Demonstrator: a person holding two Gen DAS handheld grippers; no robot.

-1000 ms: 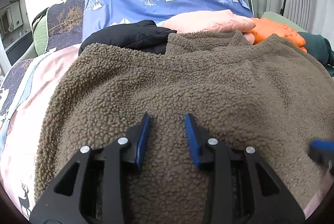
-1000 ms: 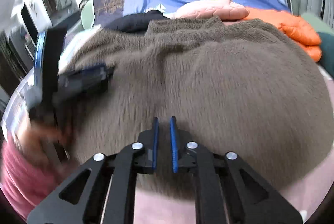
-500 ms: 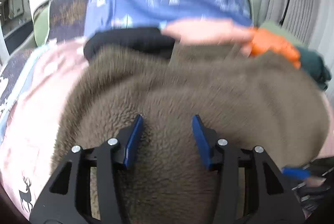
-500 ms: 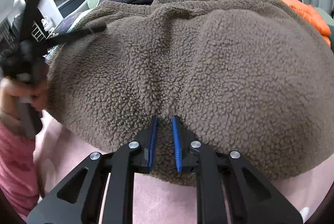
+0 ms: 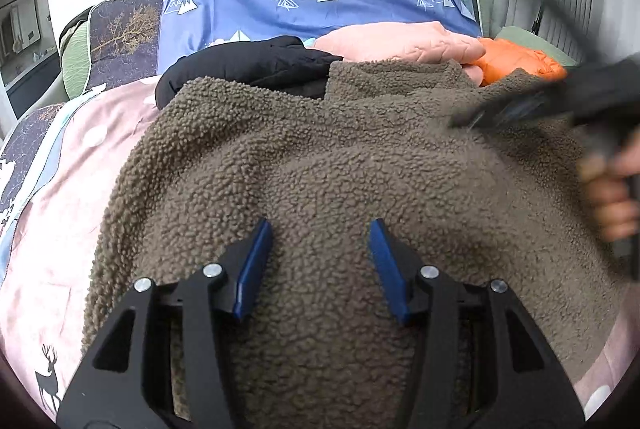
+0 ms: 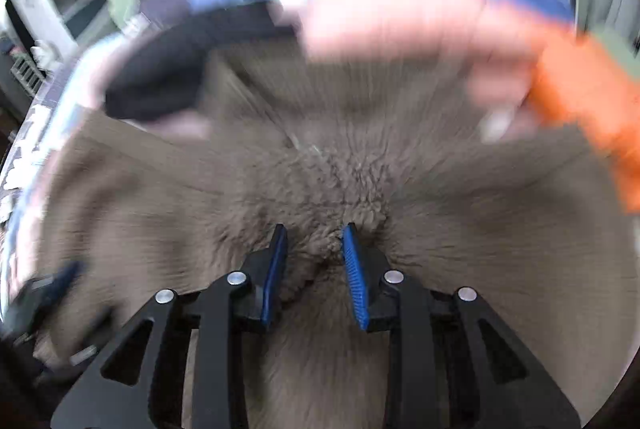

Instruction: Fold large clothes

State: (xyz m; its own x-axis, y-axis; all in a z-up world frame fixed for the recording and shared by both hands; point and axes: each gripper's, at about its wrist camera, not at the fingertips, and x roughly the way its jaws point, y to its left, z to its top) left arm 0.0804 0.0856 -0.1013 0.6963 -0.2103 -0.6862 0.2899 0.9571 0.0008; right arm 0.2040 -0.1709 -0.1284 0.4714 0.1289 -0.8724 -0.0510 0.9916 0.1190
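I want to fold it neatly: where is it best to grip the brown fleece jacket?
Probably the brown fleece jacket at its thin left edge lying on the pink sheet, approached from the left; its middle is flat and bulky.

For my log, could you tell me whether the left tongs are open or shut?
Open: the left tongs show a wide gap, with brown fleece visible between the blue pads.

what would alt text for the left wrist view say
An open left gripper, blue-padded fingers spread, hovers over a brown fleece garment on a pink bedsheet. Black, pink and orange jackets lie behind it; the blurred right gripper enters at right.
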